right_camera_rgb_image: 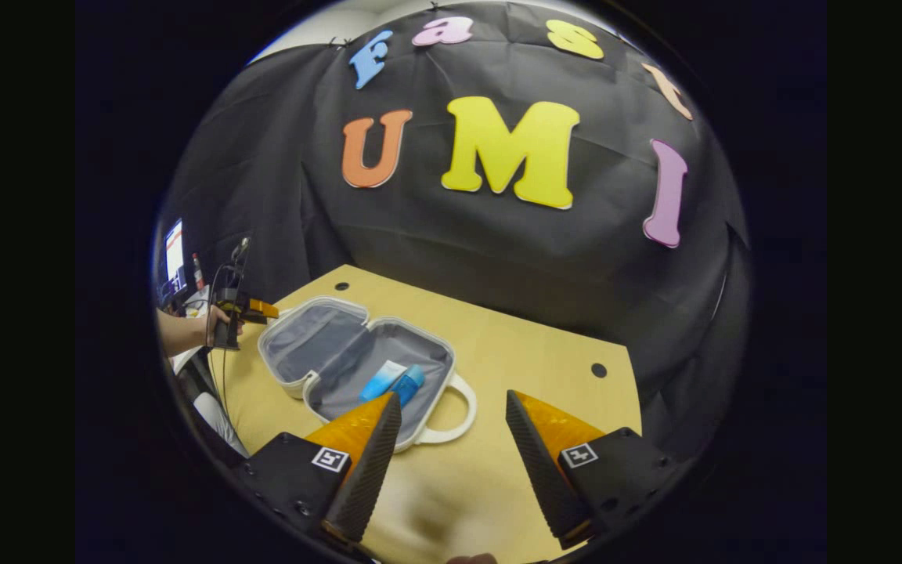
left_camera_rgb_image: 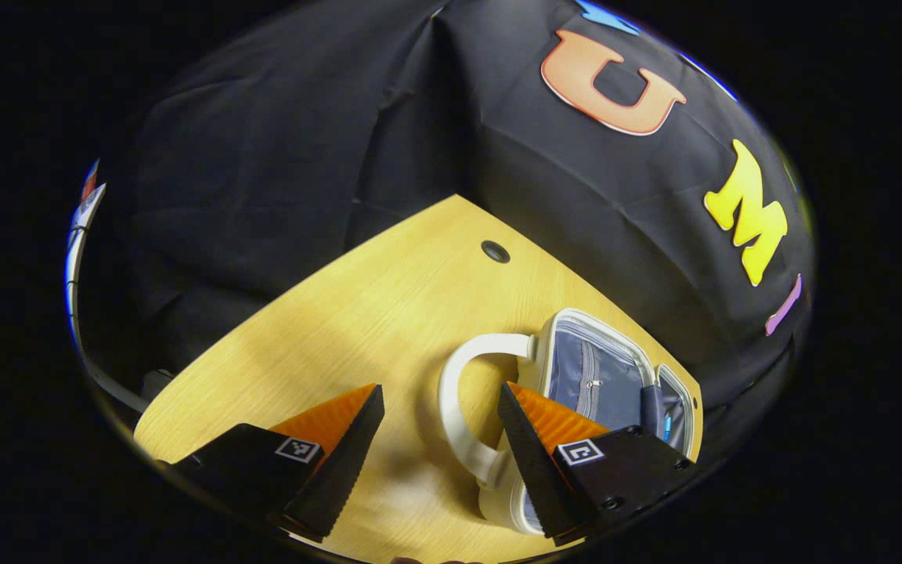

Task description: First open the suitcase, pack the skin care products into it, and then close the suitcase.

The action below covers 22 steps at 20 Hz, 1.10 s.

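The right gripper (right_camera_rgb_image: 445,439) hangs above the wooden table (right_camera_rgb_image: 545,368) with its fingers spread wide and nothing between them; bare tabletop lies under and ahead of the gap. Just beyond its left finger the white suitcase (right_camera_rgb_image: 357,360) lies open flat, both grey-lined halves up, its looped handle (right_camera_rgb_image: 455,415) pointing toward the gripper. A blue skin care tube (right_camera_rgb_image: 394,382) lies in the nearer half, close to that finger's tip. Past the far side of the case, at the table's edge, a hand (right_camera_rgb_image: 216,321) holds the left gripper, too small there to judge its fingers. In the left gripper view, the left gripper (left_camera_rgb_image: 439,419) also stands apart and empty over open wood; the suitcase (left_camera_rgb_image: 607,376) sits ahead and to the right, partly behind its right finger, handle (left_camera_rgb_image: 459,399) curving into the gap, a zipped inner pocket (left_camera_rgb_image: 588,376) facing up. The table's far edges meet the black cloth wall (left_camera_rgb_image: 302,141) ahead of the fingers, with a small round hole (left_camera_rgb_image: 496,251) near the corner. The square markers on the grippers carry no readable words, and the tube's label is too small to read.
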Tool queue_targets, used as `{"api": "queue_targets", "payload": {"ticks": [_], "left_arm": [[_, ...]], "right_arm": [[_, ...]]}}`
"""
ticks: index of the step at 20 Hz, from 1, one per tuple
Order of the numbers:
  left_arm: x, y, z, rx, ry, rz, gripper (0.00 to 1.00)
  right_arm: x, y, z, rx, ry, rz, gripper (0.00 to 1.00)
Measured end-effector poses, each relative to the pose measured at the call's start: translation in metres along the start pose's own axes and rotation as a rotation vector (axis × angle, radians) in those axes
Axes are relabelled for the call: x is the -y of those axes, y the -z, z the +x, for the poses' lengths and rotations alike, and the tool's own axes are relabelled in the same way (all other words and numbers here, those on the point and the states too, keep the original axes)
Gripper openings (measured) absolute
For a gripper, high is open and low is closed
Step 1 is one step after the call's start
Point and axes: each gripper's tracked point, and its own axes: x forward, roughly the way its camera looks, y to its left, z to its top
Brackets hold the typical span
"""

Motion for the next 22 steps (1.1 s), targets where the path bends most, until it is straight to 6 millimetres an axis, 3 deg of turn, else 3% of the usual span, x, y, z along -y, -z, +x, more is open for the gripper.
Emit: {"api": "queue_targets", "payload": {"ticks": [2,4,5,6,7,8,10,11,12,14,16,22], "left_arm": [[-0.008,0.005,0.018,-0.049,-0.057,0.035,0.87],[-0.011,0.006,0.028,-0.095,-0.088,0.026,0.69],[-0.011,0.007,0.032,-0.112,-0.101,0.011,0.66],[-0.011,0.008,0.035,-0.129,-0.106,-0.001,0.48],[-0.009,0.008,0.034,-0.14,-0.111,-0.007,0.31],[-0.008,0.006,0.035,-0.139,-0.108,-0.004,0.23],[0.004,-0.011,0.022,-0.093,-0.075,0.018,0.18],[0.011,-0.022,0.012,-0.061,-0.068,0.036,0.07],[0.02,-0.033,0.002,-0.028,-0.076,0.064,0.13],[0.04,-0.056,-0.02,0.046,-0.081,0.125,0.12],[0.073,-0.077,-0.047,0.111,-0.082,0.164,0.11],[0.187,-0.094,-0.115,0.248,-0.054,0.334,0.11]], "right_arm": [[0.005,0.005,-0.003,-0.012,0.018,0.034,0.8],[0.009,0.006,-0.003,-0.012,0.029,0.044,0.8],[0.01,0.005,-0.003,-0.008,0.032,0.041,0.8],[0.011,0.004,-0.003,-0.004,0.033,0.041,0.8],[0.011,0.004,-0.003,0.0,0.031,0.046,0.8],[0.011,0.003,-0.003,0.004,0.031,0.051,0.77],[0.015,0.0,-0.004,0.017,0.037,0.051,0.8],[0.016,-0.003,-0.005,0.032,0.037,0.053,0.8],[0.015,-0.008,-0.007,0.049,0.032,0.056,0.77],[0.018,-0.016,-0.01,0.086,0.032,0.061,0.8],[0.02,-0.022,-0.014,0.122,0.026,0.075,0.8],[0.038,-0.028,-0.031,0.2,0.016,0.159,0.8]]}}
